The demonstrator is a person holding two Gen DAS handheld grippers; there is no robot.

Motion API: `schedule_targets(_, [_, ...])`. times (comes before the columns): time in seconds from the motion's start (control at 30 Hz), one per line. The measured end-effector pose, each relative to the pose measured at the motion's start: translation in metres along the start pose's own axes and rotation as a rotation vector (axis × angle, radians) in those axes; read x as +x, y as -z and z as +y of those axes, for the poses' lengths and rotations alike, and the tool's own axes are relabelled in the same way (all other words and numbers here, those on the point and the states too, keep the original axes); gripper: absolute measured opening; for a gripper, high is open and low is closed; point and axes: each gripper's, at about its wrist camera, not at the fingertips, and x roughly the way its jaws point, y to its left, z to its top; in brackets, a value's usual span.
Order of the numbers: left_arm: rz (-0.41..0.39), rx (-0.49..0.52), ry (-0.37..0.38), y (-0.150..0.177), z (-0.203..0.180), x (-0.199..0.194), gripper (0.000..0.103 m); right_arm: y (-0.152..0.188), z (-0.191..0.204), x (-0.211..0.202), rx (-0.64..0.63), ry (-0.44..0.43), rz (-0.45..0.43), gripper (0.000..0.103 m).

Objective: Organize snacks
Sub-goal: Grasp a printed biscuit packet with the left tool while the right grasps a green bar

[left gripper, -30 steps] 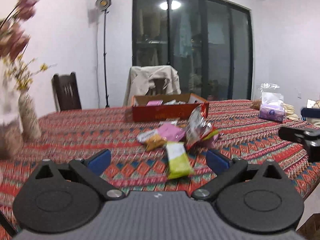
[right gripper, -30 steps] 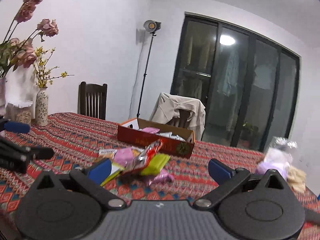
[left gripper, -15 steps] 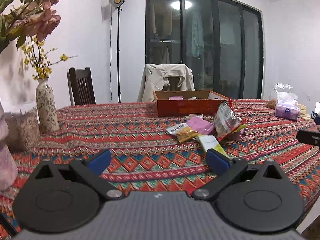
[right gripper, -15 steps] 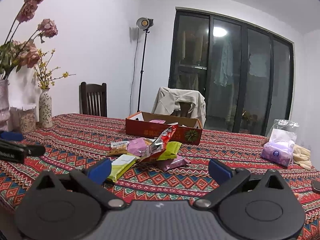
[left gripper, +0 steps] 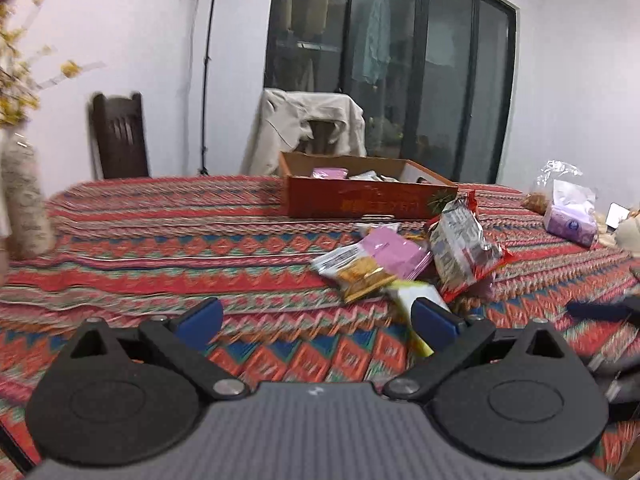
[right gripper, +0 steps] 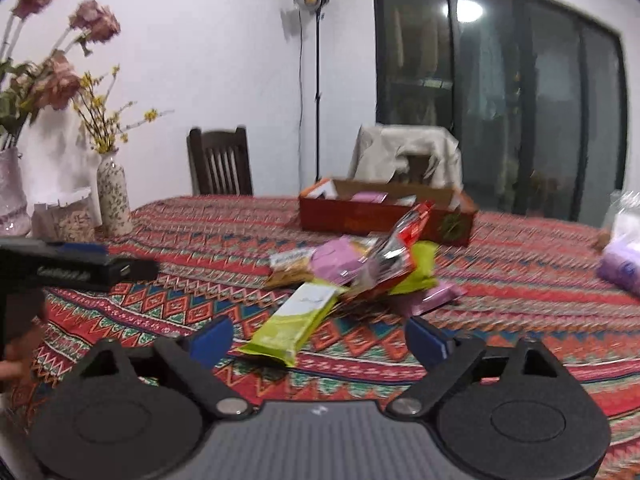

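Observation:
A pile of snack packs lies mid-table on the patterned cloth. It holds a pink pack (left gripper: 394,250), a cracker pack (left gripper: 356,270), a red and silver bag (left gripper: 460,248) and a yellow-green pack (right gripper: 294,322). Behind the pile stands an open red cardboard box (left gripper: 368,196) with a few packs inside. My left gripper (left gripper: 316,320) is open and empty, left of the pile. My right gripper (right gripper: 318,340) has its jaws closing. The yellow-green pack lies just ahead between them, and the pads do not touch it. Each gripper shows at the edge of the other's view.
Vases with flowers (right gripper: 114,200) and a jar (right gripper: 66,216) stand at the table's left end. A purple tissue pack (left gripper: 570,220) and a plastic bag sit at the right end. A dark chair (right gripper: 220,166) and a jacket-draped chair (left gripper: 308,128) stand behind the table.
Both grippers have come closer to the snack pile and tipped lower. The right gripper's fingers stand a little nearer together than before.

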Motion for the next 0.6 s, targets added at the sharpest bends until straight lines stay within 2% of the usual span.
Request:
schedule_targets(0.07, [0.039,-0.031,0.03,-0.009,-0.001,0.027,0.101,-0.004,0.002,0.023,0.014,-0.016,0.03,0.087])
schedule_targets(0.2, [0.144,-0.108,0.077,-0.023,-0.001,0.087,0.089,-0.008,0.008,0.063,0.011,-0.029,0.085,0.086])
schedule_targets(0.33, [0.222,-0.168,0.136,-0.028,-0.005,0.132,0.089,-0.011,0.012,0.094,-0.005,-0.019,0.142,0.075])
schedule_targets(0.43, [0.272,-0.178,0.107,-0.029,-0.013,0.158,0.089,-0.014,0.012,0.109,-0.009,-0.005,0.163,0.066])
schedule_targets(0.53, [0.287,-0.155,0.086,-0.033,-0.019,0.174,0.079,-0.014,0.01,0.119,-0.002,-0.003,0.171,0.063])
schedule_targets(0.57, [0.28,-0.132,0.068,-0.034,-0.021,0.175,0.07,-0.014,0.01,0.122,-0.001,-0.002,0.174,0.062])
schedule_targets(0.6, [0.276,-0.12,0.06,-0.033,-0.021,0.175,0.061,-0.014,0.009,0.122,-0.004,-0.002,0.176,0.057])
